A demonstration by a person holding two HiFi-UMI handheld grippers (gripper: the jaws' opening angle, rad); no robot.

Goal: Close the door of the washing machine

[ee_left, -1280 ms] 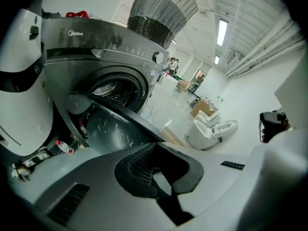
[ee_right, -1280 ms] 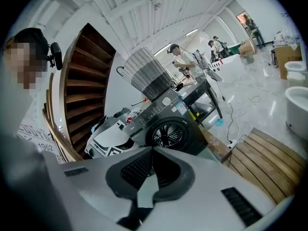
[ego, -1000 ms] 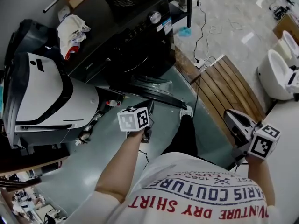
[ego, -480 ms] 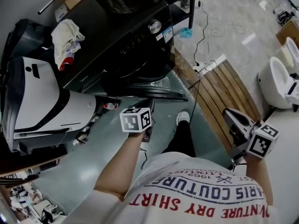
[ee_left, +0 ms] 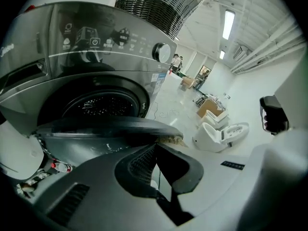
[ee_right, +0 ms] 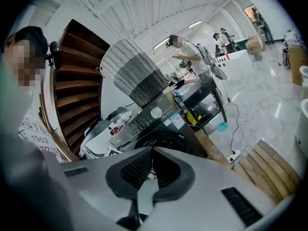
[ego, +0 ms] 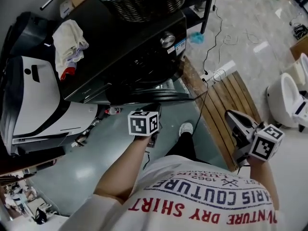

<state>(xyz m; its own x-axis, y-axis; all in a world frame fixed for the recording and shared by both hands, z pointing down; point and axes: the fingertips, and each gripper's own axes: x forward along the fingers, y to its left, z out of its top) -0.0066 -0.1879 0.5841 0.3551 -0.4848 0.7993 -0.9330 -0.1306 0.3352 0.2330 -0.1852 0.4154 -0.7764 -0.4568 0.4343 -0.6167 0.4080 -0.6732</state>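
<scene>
Facing the open door (ee_left: 110, 126), left gripper (ee_left: 155, 147), jaws pressed together, should next push it closed; right gripper (ee_right: 150, 150) likewise pressed together, empty.

L tool (ee_left: 155, 146) (tips together) just below open washer door (ee_left: 108, 126), drum (ee_left: 98, 105) behind
</scene>
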